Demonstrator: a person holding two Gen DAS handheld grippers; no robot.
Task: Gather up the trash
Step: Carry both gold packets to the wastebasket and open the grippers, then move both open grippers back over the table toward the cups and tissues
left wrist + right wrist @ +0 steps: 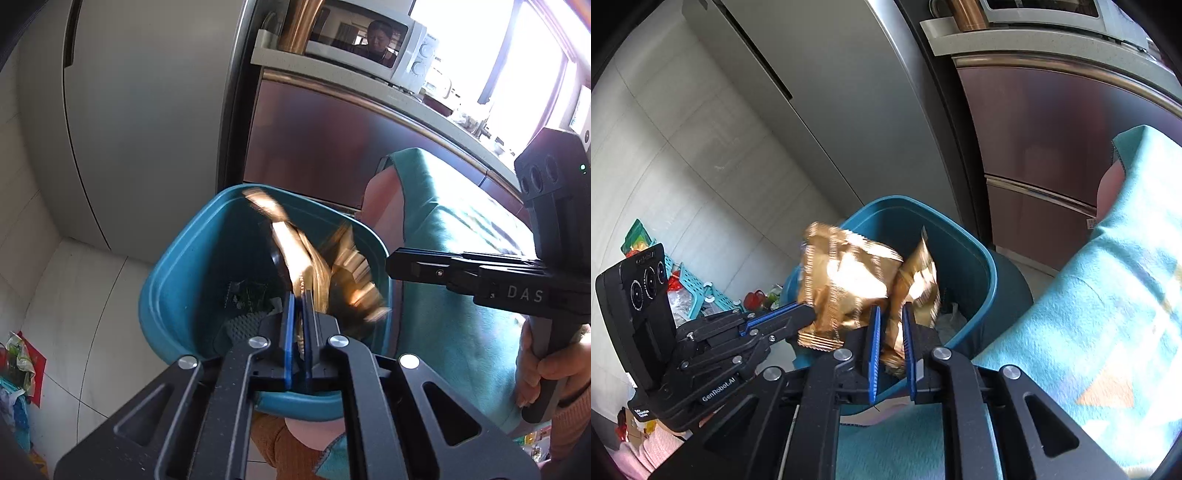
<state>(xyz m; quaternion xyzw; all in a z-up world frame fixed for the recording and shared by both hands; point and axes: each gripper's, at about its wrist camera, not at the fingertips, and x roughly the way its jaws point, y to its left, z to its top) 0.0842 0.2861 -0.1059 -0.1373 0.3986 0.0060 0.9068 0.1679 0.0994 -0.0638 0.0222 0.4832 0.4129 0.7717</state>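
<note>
The left tool (300, 295) is pinching a gold foil wrapper (295, 251) between its blue pads, jaws almost together, and is holding it over the open mouth of the teal bin (177, 266). The right tool (891, 314) is gripping a second gold wrapper (916, 284) in the same way, its jaws a little wider on the crumpled foil, and is pointing down into the same bin (964, 251) from beside the teal blanket (1089, 295).

In the right wrist view both wrappers are hanging side by side, the larger one (846, 280) on the left tool (809, 314) sitting at the near rim and partly outside it, the smaller one well within the opening. Neither is released yet.

As for progress, the picking up seems done for these two pieces and the drop is what is left: the jaws need to part so the foil falls in. Some dark and pale scraps (251, 295) are already lying at the bottom of the bin. Whether more trash is waiting elsewhere cannot be told from here.

The left wrapper's long axis is running up and away from the pads, slanting over the bin. The right wrapper is standing roughly upright, its pointed top edge up and its lower end caught between the pads.
</note>
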